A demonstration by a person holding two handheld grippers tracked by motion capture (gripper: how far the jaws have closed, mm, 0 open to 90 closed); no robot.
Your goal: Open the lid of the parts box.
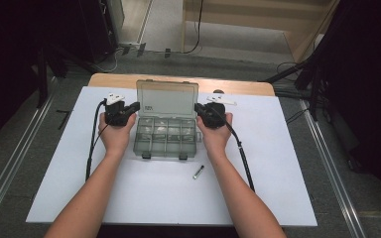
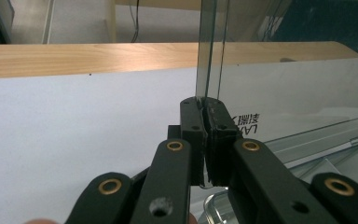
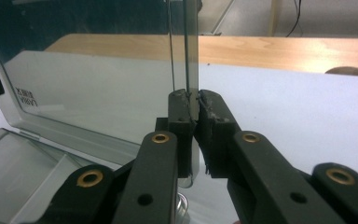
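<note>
A smoky clear plastic compartment box point(image 1: 165, 141) sits on the white mat point(image 1: 278, 163), with its lid point(image 1: 167, 97) standing upright. My left gripper point(image 1: 136, 106) is shut on the lid's left edge, and my right gripper point(image 1: 197, 107) is shut on its right edge. In the left gripper view the two black jaws point(image 2: 206, 106) pinch the thin lid edge point(image 2: 210, 56). The right gripper view has the jaws point(image 3: 194, 100) clamped on the opposite lid edge point(image 3: 191, 46). Several compartments hold small pale parts.
A small metal cylinder point(image 1: 198, 172) lies on the mat in front of the box, near my right forearm. The wooden tabletop point(image 1: 243, 87) shows behind the mat. Cables trail from both grippers. Metal rails run along the floor on either side.
</note>
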